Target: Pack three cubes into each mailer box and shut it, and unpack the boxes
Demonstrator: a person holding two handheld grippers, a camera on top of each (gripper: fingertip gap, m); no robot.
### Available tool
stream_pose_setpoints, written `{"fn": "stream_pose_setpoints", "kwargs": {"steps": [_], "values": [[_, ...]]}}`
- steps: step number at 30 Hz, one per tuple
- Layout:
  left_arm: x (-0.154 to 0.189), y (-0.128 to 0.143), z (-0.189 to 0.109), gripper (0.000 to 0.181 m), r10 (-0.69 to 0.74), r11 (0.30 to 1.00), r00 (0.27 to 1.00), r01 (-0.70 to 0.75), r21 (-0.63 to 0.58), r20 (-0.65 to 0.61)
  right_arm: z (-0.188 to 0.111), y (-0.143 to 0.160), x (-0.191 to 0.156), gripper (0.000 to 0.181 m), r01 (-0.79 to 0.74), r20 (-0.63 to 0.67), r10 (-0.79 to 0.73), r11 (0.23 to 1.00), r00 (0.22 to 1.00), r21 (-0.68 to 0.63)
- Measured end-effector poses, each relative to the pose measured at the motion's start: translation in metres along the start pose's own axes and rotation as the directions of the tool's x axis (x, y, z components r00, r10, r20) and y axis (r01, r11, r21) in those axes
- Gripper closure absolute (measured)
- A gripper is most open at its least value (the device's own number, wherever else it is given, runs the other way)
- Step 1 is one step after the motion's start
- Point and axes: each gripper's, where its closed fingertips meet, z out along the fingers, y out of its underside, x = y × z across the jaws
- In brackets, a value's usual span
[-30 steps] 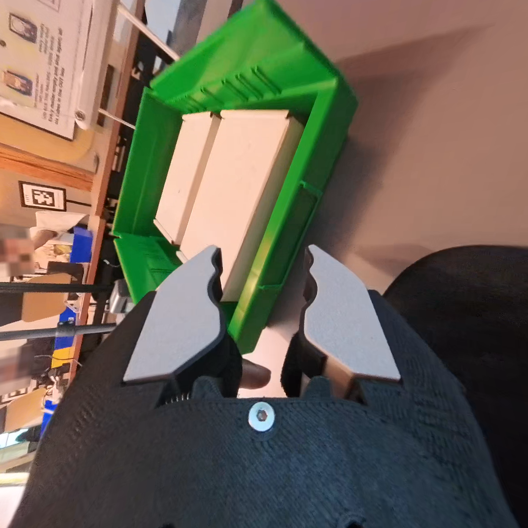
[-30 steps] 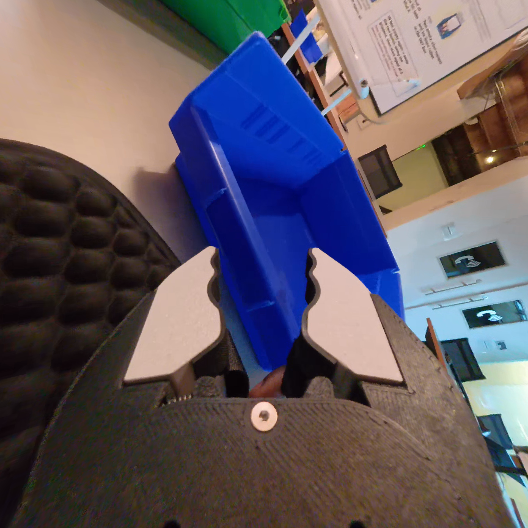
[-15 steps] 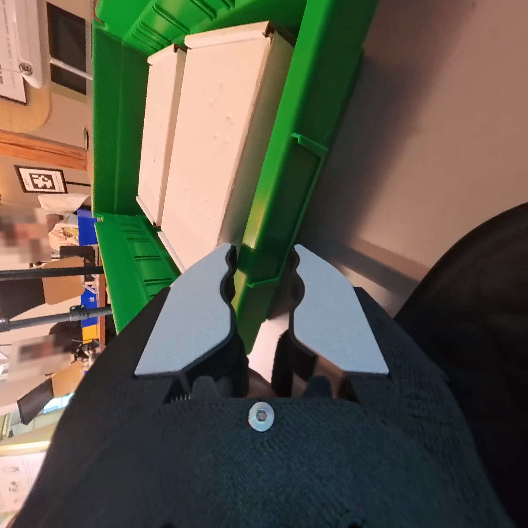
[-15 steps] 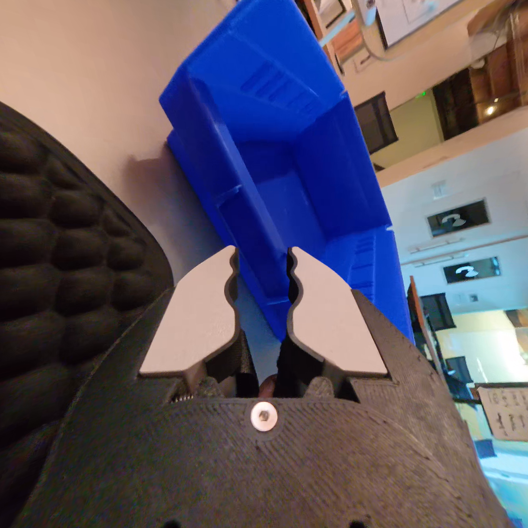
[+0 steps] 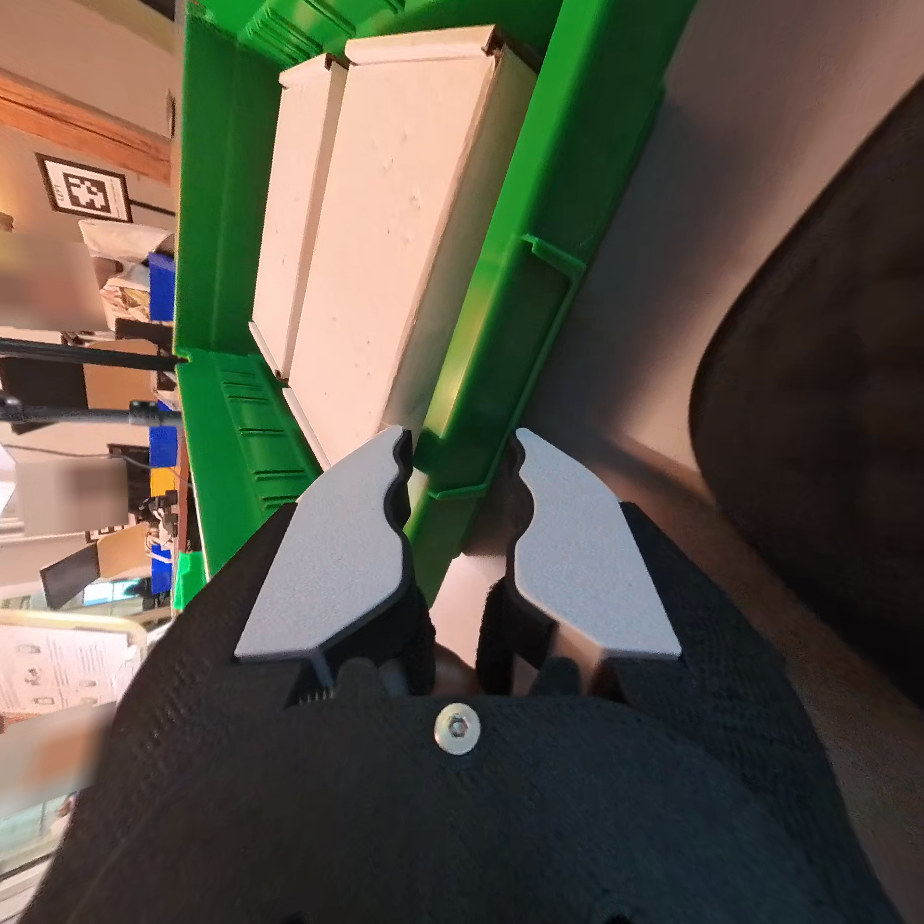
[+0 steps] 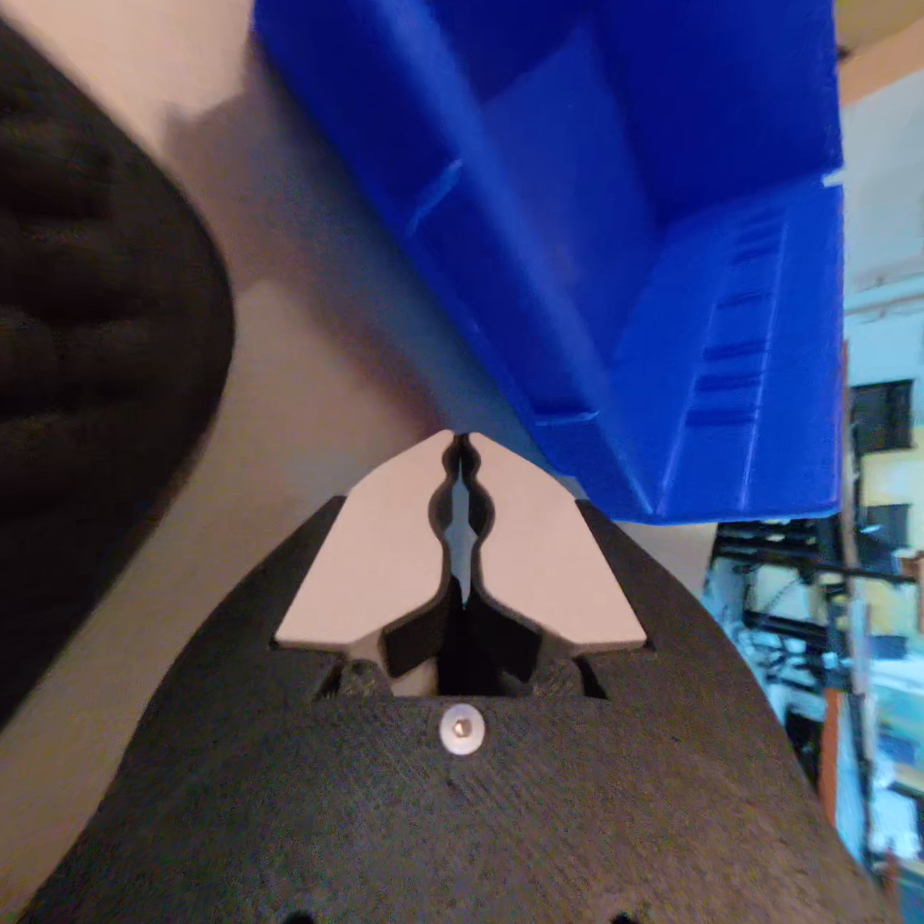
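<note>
A green bin [image 5: 500,325] on the tan table [image 5: 750,100] holds two closed white mailer boxes, a wide one [image 5: 390,225] and a narrower one [image 5: 295,200] beside it. My left gripper [image 5: 462,445] straddles the bin's near side wall, one finger inside and one outside, and is closed on that wall. In the right wrist view a blue bin [image 6: 600,200] fills the upper right; what shows of its inside is bare. My right gripper [image 6: 461,436] is shut with nothing seen between the fingers, its tips at the bin's lower outer edge. No cubes are visible.
A black textured pad lies on the table, right of the green bin [image 5: 825,350] and left of the blue bin [image 6: 75,300]. Bare table [image 6: 300,350] lies between pad and bin. Shelves and room clutter lie beyond the table edge. Tip to tip, the grippers are about 60 cm apart.
My left gripper moved onto the green bin's wall and narrowed around it. My right gripper closed fully; the blue bin's wall, earlier between its fingers, is now to their right.
</note>
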Motion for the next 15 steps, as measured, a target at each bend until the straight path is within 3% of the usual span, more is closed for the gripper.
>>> {"fn": "stream_pose_setpoints", "kwargs": {"steps": [2,5,7,12,14,15], "values": [[-0.002,0.015,-0.007,0.144,-0.011,1.0,1.0,0.011,-0.017,-0.005,-0.008,-0.009,0.003,0.153,0.077,-0.045,-0.074,0.995,0.996,0.067],[-0.004,0.033,-0.016,0.144,0.004,0.999,1.0,-0.004,-0.032,-0.014,-0.022,-0.036,0.016,0.131,0.093,-0.146,-0.062,0.971,0.987,0.22],[-0.005,0.042,-0.021,0.144,0.005,0.999,1.0,-0.006,-0.047,-0.018,-0.024,-0.039,0.028,0.123,0.191,-0.267,-0.134,0.961,0.955,0.202],[-0.006,0.058,-0.029,0.144,-0.003,0.997,1.0,0.001,-0.072,-0.024,0.004,-0.019,0.034,0.126,0.328,-0.229,-0.304,0.942,0.925,0.075],[-0.007,0.063,-0.031,0.144,-0.009,0.997,1.0,0.007,-0.08,-0.019,0.008,-0.016,0.042,0.146,0.355,-0.258,-0.331,0.934,0.908,0.051],[-0.007,0.065,-0.033,0.144,-0.012,0.996,1.0,0.011,-0.084,-0.016,0.008,-0.015,0.043,0.148,0.364,-0.252,-0.346,0.931,0.904,0.031]]}}
